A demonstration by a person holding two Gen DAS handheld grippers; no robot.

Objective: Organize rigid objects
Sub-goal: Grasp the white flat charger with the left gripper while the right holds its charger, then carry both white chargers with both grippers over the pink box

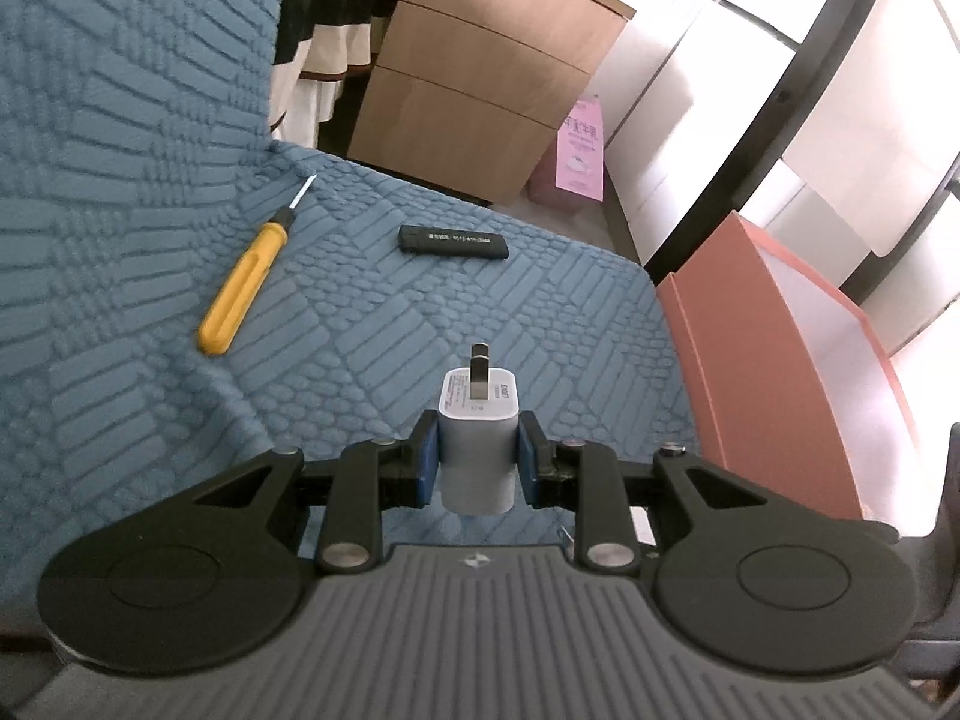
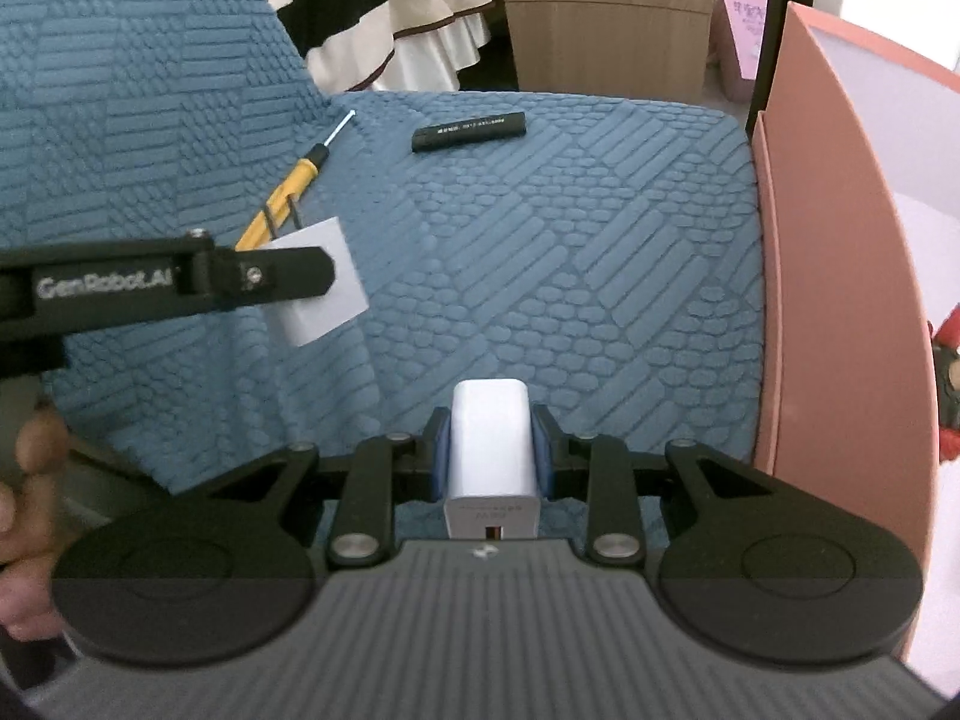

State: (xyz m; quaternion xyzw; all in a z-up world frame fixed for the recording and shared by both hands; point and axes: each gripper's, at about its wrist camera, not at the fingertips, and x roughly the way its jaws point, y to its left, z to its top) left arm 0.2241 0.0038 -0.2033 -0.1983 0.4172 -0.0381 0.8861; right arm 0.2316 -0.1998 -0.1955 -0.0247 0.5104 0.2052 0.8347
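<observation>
Screwdriver (image 1: 246, 282) with the yellow handle lies upper left on the blue textured cushion (image 1: 150, 240), black USB stick (image 1: 454, 242) right of it, apart. Plenty of bare cushion between those and the orange box (image 1: 774, 372) at the right edge. Left gripper (image 1: 478, 459) is clamped on a white charger (image 1: 478, 438), prongs forward. Right gripper (image 2: 492, 456) squeezes another white charger (image 2: 492, 444), lower centre.
</observation>
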